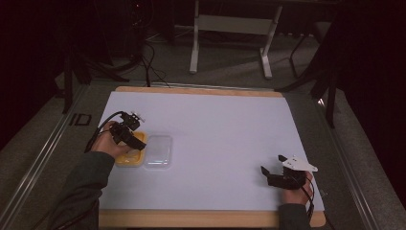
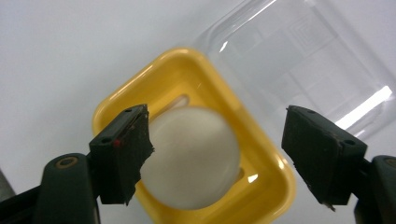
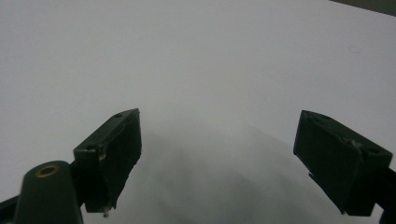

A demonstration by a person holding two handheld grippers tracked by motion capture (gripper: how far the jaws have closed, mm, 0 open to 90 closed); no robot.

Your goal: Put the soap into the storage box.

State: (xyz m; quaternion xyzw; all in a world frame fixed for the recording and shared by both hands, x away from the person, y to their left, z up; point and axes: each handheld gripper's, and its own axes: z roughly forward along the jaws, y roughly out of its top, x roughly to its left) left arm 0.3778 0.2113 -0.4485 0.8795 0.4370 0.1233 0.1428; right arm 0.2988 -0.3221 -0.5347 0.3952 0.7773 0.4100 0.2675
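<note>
A yellow rectangular dish (image 1: 137,156) sits at the table's left, and a white round object (image 2: 191,158) lies inside the dish (image 2: 205,79). My left gripper (image 1: 129,136) hovers just over it. In the left gripper view the gripper (image 2: 217,116) is open: one jaw stands at the white object's edge, the other well apart from it. A clear plastic lid (image 1: 159,151) lies flat right beside the dish (image 2: 299,60). Near the front right, my right gripper (image 1: 272,164) is open, and its own view (image 3: 219,116) has bare white table between the jaws.
A white sheet (image 1: 215,134) covers the wooden table (image 1: 201,219). Beyond the far edge are a white metal stand (image 1: 230,28) and cables on a grey floor. A metal rail (image 1: 43,158) runs along the left side.
</note>
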